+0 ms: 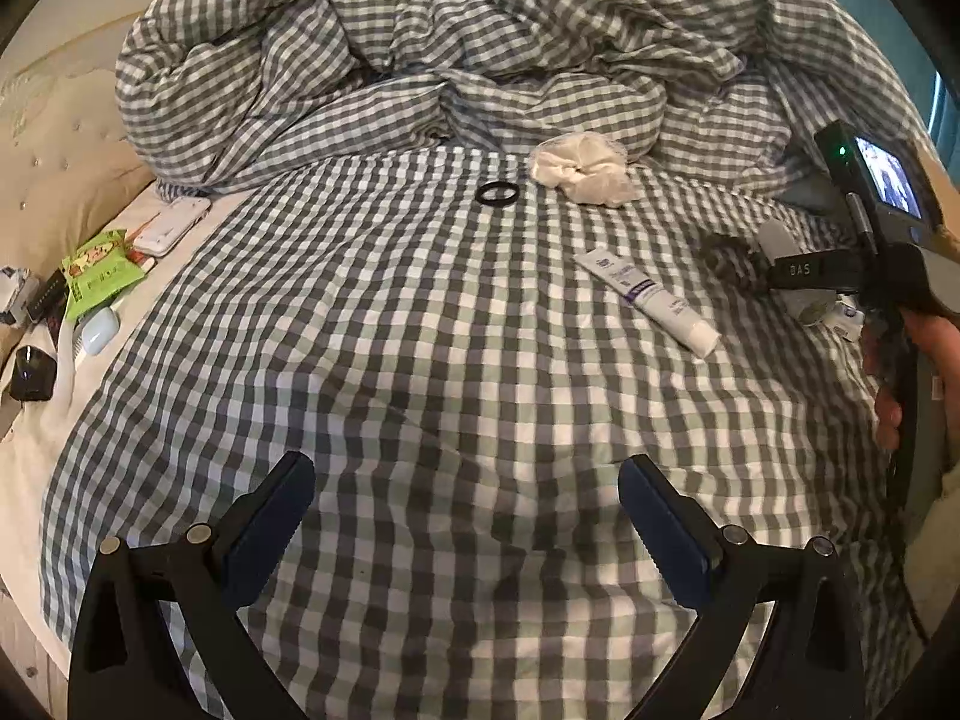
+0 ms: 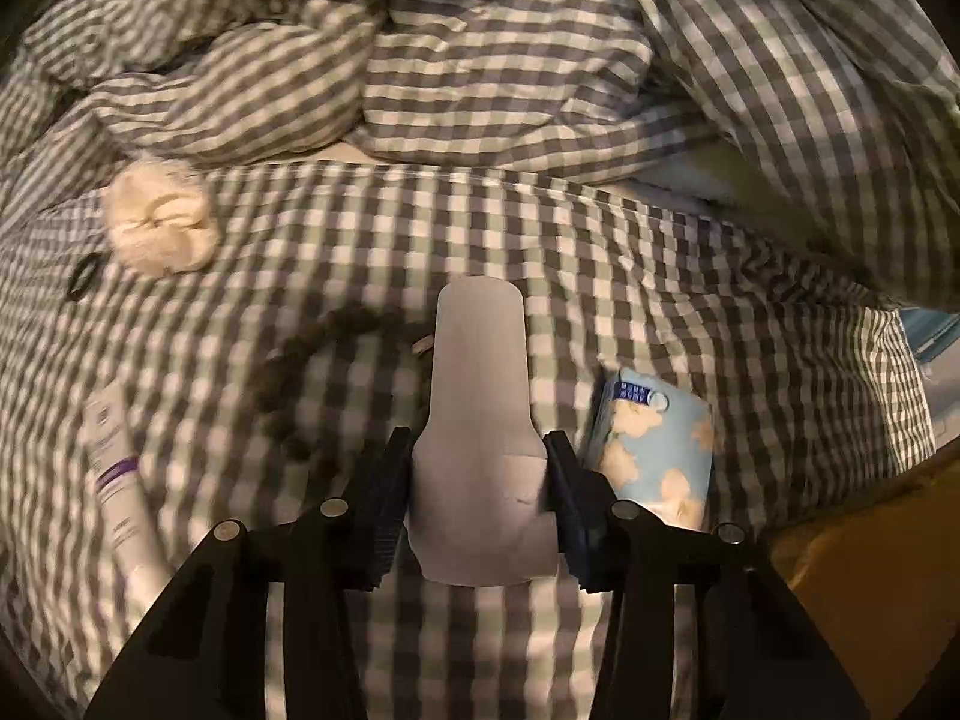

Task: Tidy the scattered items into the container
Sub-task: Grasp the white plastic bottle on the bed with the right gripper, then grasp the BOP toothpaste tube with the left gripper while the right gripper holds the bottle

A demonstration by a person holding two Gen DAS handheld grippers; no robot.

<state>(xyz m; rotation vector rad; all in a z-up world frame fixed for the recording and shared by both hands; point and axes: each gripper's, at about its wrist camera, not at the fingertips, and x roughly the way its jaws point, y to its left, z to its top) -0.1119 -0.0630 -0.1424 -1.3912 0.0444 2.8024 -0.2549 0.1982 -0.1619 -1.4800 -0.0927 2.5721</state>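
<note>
The right gripper pinches a grey flat bottle between its jaws above a checked bedsheet. A blue tissue pack lies just right of them. The left gripper hangs with jaws spread wide, a white tube far ahead.

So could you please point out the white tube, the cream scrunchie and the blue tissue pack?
white tube (image 1: 645, 295): left wrist view, mid-body.
cream scrunchie (image 1: 581, 168): left wrist view, centre folds.
blue tissue pack (image 2: 654, 450): right wrist view, patterned face.
</note>
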